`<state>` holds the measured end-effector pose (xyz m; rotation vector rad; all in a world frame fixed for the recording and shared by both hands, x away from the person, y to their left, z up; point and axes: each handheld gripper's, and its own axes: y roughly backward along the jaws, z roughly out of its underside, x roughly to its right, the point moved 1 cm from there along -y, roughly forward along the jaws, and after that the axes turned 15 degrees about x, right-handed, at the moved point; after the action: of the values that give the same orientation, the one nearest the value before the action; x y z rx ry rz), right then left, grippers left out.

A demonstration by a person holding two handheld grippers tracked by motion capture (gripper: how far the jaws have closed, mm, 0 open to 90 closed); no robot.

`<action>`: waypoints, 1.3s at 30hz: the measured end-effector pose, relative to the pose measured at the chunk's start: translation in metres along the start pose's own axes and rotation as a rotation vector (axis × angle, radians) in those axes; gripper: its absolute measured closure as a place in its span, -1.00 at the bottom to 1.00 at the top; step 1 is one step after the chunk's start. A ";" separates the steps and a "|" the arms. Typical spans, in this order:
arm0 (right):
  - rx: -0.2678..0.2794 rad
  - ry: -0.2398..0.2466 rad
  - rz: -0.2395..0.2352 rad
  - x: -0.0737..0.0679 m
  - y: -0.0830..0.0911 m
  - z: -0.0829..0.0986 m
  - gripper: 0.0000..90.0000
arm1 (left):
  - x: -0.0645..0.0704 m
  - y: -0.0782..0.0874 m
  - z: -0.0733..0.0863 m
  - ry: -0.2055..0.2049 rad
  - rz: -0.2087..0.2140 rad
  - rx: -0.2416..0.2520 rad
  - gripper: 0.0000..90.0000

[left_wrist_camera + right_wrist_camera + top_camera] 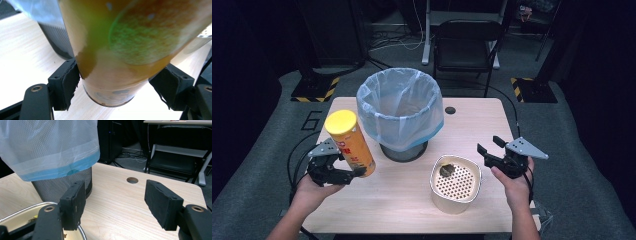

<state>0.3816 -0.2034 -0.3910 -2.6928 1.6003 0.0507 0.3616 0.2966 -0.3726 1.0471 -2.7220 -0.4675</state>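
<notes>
The left tongs (343, 175) are clamped on the lower end of a tilted orange cylindrical snack can with a yellow lid (351, 142), held above the light wooden tabletop (402, 200). The right tongs (492, 149) stand apart and empty beside a cream perforated-top container (456, 184), with a mesh wastebasket lined with a pale blue plastic bag (401, 112) behind.

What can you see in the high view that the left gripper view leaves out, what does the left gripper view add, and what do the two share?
High view alone: the can's yellow lid, the open mouth of the bag-lined bin, the perforated cream container, and the right gripper standing open above the table.

Left gripper view alone: the left gripper's pads pressed against the can's lower sides, and the can's bottom rim clear of the tabletop.

Both: the left gripper shut on the chip can, with the mesh bin and wooden table behind.
</notes>
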 end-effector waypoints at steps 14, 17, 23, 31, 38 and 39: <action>0.002 -0.001 -0.005 0.000 0.000 0.000 -0.26 | 0.005 0.002 -0.046 0.006 0.028 -0.007 -0.46; 0.000 -0.006 -0.001 0.001 0.000 0.001 -0.26 | 0.007 0.003 -0.056 0.003 0.026 -0.017 -0.46; -0.003 -0.009 0.002 0.002 0.001 0.001 -0.26 | 0.009 0.010 -0.082 -0.010 0.014 -0.015 -0.46; 0.001 -0.012 0.006 0.003 0.001 0.002 -0.26 | 0.010 0.015 -0.117 -0.009 0.010 -0.006 -0.45; -0.008 -0.019 0.012 0.006 0.001 0.005 -0.26 | 0.011 0.010 -0.139 -0.009 0.017 -0.006 -0.45; -0.008 -0.019 0.012 0.006 0.001 0.005 -0.26 | 0.011 0.010 -0.139 -0.009 0.017 -0.006 -0.46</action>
<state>0.3836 -0.2086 -0.3958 -2.6801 1.6144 0.0828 0.3867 0.2657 -0.2387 1.0225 -2.7329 -0.4787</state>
